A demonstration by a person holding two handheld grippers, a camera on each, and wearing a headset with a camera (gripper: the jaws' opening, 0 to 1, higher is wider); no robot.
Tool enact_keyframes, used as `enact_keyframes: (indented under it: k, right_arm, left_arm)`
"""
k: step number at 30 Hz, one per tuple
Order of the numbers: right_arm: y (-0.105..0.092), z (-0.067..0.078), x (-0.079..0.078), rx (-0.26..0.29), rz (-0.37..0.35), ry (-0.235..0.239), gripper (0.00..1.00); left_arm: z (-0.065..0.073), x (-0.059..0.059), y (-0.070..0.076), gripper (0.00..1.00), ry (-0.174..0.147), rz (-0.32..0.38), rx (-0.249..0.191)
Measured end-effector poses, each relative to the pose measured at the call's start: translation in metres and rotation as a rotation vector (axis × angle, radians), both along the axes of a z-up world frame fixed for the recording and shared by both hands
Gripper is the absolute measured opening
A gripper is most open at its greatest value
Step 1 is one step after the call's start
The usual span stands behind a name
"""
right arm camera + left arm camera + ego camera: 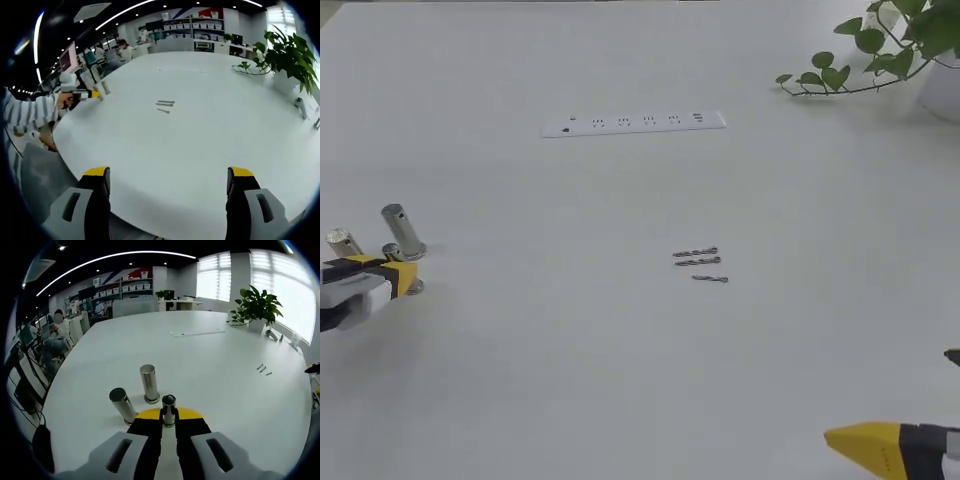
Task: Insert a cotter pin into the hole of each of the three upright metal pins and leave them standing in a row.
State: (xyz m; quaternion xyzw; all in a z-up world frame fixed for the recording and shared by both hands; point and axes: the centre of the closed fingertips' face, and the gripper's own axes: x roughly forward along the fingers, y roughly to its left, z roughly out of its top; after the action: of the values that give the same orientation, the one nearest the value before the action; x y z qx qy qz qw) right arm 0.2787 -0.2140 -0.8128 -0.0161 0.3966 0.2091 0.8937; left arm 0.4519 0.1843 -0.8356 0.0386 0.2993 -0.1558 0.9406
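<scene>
Brushed steel, round and flat-topped: three metal pins (149, 384) stand upright on the matte white worktop (570, 380), at nine o'clock in the head view. The left gripper (168, 416) has its black, yellow-tipped fingers (150, 432) pinching the nearest pin (168, 409), slimmer than the two just beside it. Three thin grey cotter pins (698, 263) lie loose near the centre, well apart from the steel ones. The right gripper (169, 172), at five o'clock, holds its fingers spread wide over bare worktop. A flat white power strip (634, 123) lies at twelve o'clock, and a leafy green plant (880, 45) trails at two o'clock.
</scene>
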Motion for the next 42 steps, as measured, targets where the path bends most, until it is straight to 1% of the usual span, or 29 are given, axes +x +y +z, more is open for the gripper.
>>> enact_keyframes:
  k: [5,7,11,12,13,14,19,21,22,25,28,30,36,38,41,42]
  right_arm:
    - [0.001,0.0,0.0,0.001,0.003,0.0,0.98]
    - [0.001,-0.001,0.0,0.002,0.003,0.0,0.98]
    - [0.002,-0.001,0.001,0.003,0.006,-0.002,0.98]
    - [0.003,-0.001,0.001,0.005,0.006,-0.003,0.98]
    - [0.004,-0.001,0.001,0.008,0.006,-0.004,0.98]
    - [0.004,-0.001,0.001,0.008,0.006,-0.004,0.98]
    - [0.008,-0.001,0.001,0.015,0.015,-0.006,0.98]
    - [0.009,-0.002,0.001,0.018,0.019,-0.007,0.98]
    - [0.01,-0.002,0.001,0.02,0.021,-0.009,0.98]
    - [0.013,-0.001,0.002,0.028,0.029,-0.014,0.98]
    - [0.017,-0.001,0.002,0.037,0.042,-0.017,0.98]
    - [0.019,-0.001,0.003,0.041,0.05,-0.021,0.98]
    - [0.024,0.0,0.003,0.048,0.071,-0.029,0.98]
    - [0.024,0.001,0.004,0.044,0.077,-0.034,0.98]
    - [0.025,0.005,0.005,0.044,0.087,-0.042,0.98]
    - [0.025,0.006,0.005,0.044,0.09,-0.045,0.98]
  left_arm:
    - [0.0,-0.002,0.001,0.07,0.008,0.011,0.006]
    - [0.0,-0.004,0.0,0.07,0.008,0.002,0.014]
    - [0.003,-0.01,-0.004,0.07,0.008,-0.003,0.006]
    - [0.005,-0.011,-0.006,0.07,0.006,0.001,-0.013]
    - [0.008,-0.012,-0.009,0.07,0.001,0.017,-0.049]
    - [0.011,-0.013,-0.009,0.07,-0.002,0.029,-0.062]
    - [0.026,-0.022,-0.009,0.07,-0.015,0.072,-0.084]
    - [0.031,-0.027,-0.011,0.07,-0.012,0.099,-0.116]
    - [0.033,-0.029,-0.012,0.07,-0.012,0.108,-0.122]
    - [0.038,-0.036,-0.016,0.07,-0.017,0.109,-0.111]
    - [0.041,-0.043,-0.022,0.07,-0.009,0.115,-0.125]
    - [0.045,-0.046,-0.026,0.07,-0.012,0.112,-0.119]
    - [0.055,-0.053,-0.038,0.07,-0.017,0.114,-0.118]
    - [0.054,-0.056,-0.044,0.07,0.0,0.117,-0.122]
    - [0.05,-0.063,-0.052,0.07,0.016,0.117,-0.09]
    - [0.049,-0.065,-0.054,0.07,0.018,0.118,-0.087]
